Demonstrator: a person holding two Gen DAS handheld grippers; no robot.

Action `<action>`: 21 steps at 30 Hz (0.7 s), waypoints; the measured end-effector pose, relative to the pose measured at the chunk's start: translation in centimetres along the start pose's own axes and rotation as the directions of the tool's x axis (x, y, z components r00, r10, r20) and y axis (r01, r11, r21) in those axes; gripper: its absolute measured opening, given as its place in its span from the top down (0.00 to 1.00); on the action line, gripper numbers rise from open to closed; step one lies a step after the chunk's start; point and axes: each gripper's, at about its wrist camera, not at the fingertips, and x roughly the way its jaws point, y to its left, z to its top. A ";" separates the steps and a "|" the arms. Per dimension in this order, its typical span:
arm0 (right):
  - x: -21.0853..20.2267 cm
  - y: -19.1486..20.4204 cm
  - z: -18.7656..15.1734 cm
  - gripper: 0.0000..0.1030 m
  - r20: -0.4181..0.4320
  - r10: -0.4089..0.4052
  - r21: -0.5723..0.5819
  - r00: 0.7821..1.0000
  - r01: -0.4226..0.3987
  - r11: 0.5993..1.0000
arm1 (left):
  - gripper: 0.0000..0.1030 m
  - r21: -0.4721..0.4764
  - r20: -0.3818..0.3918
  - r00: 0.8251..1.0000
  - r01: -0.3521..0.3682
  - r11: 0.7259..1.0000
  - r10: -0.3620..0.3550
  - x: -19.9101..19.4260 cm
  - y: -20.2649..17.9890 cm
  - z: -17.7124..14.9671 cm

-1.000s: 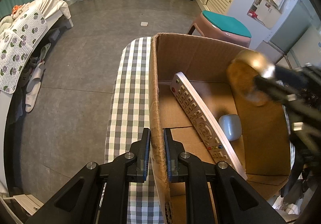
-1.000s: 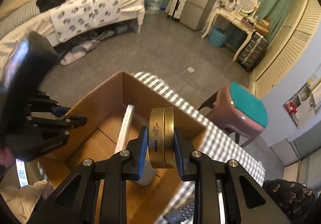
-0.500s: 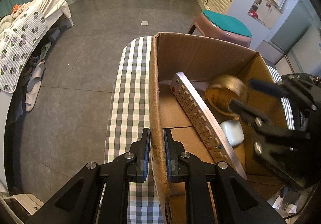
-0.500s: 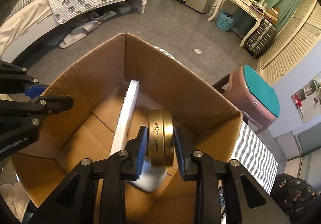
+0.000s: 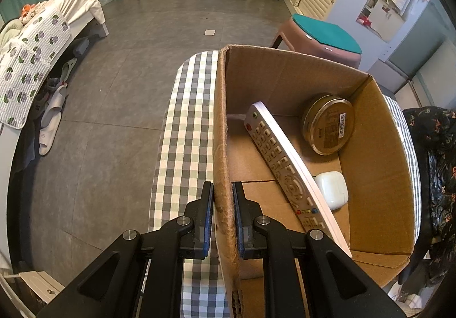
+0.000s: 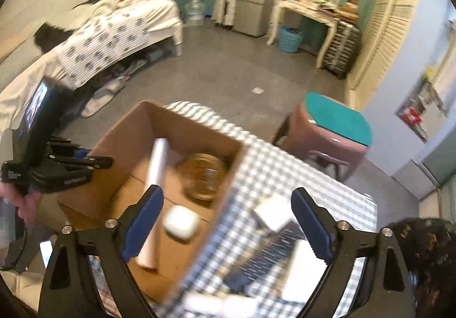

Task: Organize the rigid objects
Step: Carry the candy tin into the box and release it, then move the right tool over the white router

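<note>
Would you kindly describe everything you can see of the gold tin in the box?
The gold tin is round, shallow and metallic-looking, with a raised rim and a printed label with a barcode on the face that shows. It is tilted, propped in the far corner of the cardboard box, leaning on the wall. No gripper touches it.

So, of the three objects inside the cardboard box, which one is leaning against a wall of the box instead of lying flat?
The round gold metal tin: it stands tilted against the box's far corner. The long white remote control and the small white earbud case lie on the bottom.
</note>
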 end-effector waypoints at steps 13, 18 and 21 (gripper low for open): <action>1.0 -10.1 -7.9 0.11 -0.175 -0.156 0.171 0.972 0.186 0.967 | 0.87 -0.002 -0.012 1.000 -0.020 1.000 0.020 0.3 -0.3 -0.1; 3.6 -10.9 -10.8 0.11 -0.244 -0.115 0.216 0.963 0.169 0.962 | 0.87 -0.002 -0.017 1.000 -0.022 1.000 0.022 0.3 -0.3 -0.1; 5.2 -10.9 -11.8 0.11 -0.273 -0.094 0.227 0.957 0.159 0.961 | 0.87 -0.003 -0.018 1.000 -0.020 1.000 0.020 0.2 -0.3 -0.1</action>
